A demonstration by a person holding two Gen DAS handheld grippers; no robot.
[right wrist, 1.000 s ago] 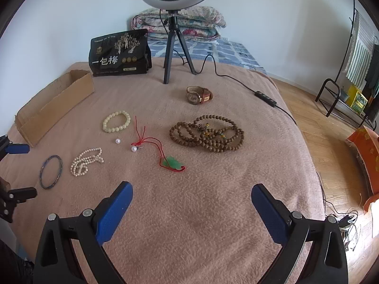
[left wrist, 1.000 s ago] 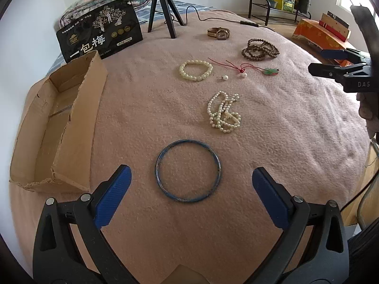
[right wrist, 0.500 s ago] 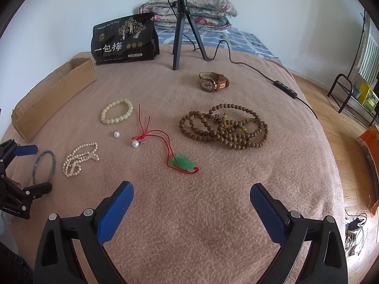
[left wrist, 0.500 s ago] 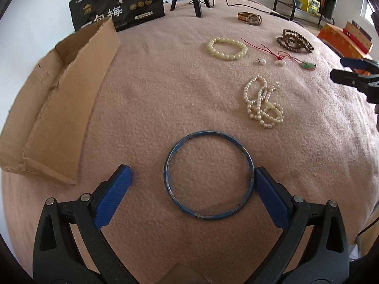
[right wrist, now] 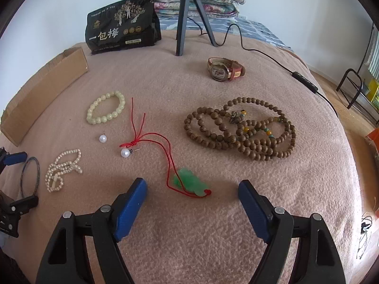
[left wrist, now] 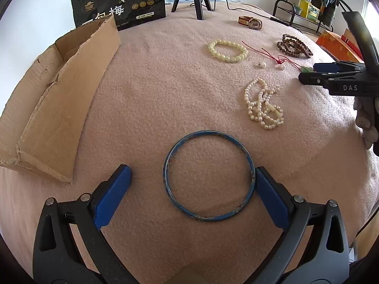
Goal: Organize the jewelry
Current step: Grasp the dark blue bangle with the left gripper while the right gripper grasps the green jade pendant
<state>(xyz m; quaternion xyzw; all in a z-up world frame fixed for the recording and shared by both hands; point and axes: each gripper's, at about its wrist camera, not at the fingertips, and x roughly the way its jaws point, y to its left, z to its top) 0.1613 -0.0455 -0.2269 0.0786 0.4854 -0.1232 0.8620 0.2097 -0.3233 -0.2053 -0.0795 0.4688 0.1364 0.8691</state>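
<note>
On the blanket (left wrist: 165,94), near the box (left wrist: 59,99): left tongs (left wrist: 191,184) spread about the bangle (left wrist: 208,176).
Bangle flat, right pad (left wrist: 270,201) touching its rim, left pad apart. Pearl string (left wrist: 263,106) just beyond bangle; jade bracelet (left wrist: 227,51) further. Right tongs (right wrist: 191,203) spread, low over pendant (right wrist: 189,183) on red cord; wooden beads (right wrist: 241,132) and watch (right wrist: 223,69) beyond it.
</note>
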